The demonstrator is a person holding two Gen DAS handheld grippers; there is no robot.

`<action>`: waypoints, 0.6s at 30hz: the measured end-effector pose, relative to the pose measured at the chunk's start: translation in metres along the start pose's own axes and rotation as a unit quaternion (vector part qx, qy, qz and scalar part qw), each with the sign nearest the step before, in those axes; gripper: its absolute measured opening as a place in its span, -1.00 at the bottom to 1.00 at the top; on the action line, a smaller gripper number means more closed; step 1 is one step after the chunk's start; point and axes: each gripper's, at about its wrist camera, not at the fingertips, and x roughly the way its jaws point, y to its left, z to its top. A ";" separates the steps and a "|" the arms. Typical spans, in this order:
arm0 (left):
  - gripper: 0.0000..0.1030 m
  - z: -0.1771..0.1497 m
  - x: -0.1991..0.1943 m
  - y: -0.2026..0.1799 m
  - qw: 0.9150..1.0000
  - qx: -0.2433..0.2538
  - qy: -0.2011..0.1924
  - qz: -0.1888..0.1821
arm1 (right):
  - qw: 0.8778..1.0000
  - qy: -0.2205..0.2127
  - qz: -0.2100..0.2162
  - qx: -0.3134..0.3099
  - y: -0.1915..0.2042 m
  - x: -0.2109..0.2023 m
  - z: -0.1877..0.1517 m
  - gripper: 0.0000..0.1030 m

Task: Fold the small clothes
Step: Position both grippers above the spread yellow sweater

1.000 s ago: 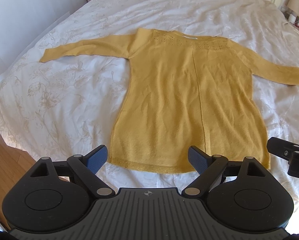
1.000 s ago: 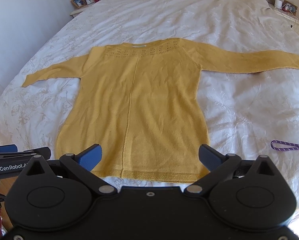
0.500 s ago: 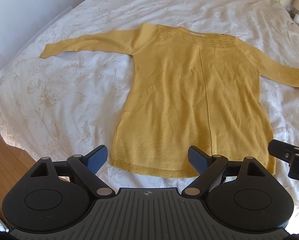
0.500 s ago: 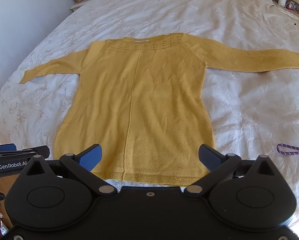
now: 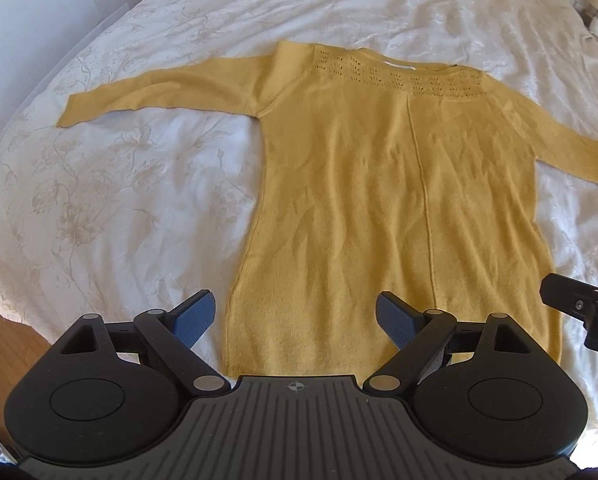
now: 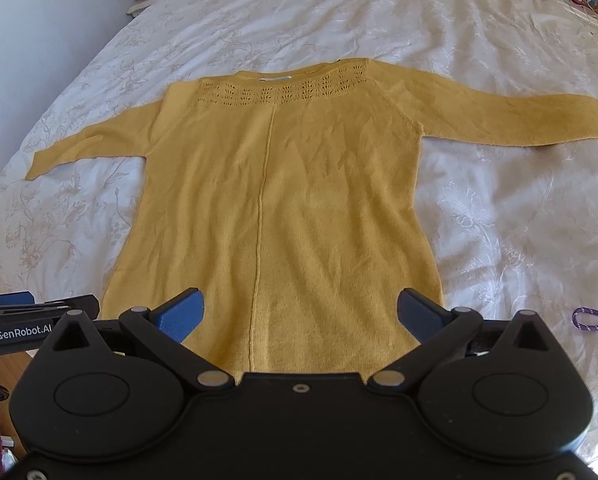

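Both my claws, left gripper (image 5: pixel 295 318) and right gripper (image 6: pixel 301 314), gape wide, empty, above the yellow sweater (image 5: pixel 399 208) hem.

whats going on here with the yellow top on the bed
A person holds a two-finger gripper in each hand above a mustard-yellow knitted long-sleeved top spread flat on a white floral bedspread, sleeves out to both sides. The left gripper and the right gripper are both open near the hem, gripping nothing. No fold has been made yet. A purple cord loop lies off to the right.
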 end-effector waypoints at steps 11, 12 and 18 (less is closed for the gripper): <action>0.53 0.075 0.023 0.014 0.997 0.016 -0.061 -0.054 | 0.995 -0.015 0.055 0.080 -0.009 0.039 0.052 0.99; 0.46 0.080 0.026 0.014 0.996 0.021 -0.063 -0.061 | 0.995 -0.016 0.047 0.082 -0.010 0.041 0.055 0.99; 0.37 0.103 0.040 0.010 0.991 0.051 -0.093 -0.082 | 0.993 -0.022 -0.048 0.102 -0.032 0.045 0.073 0.98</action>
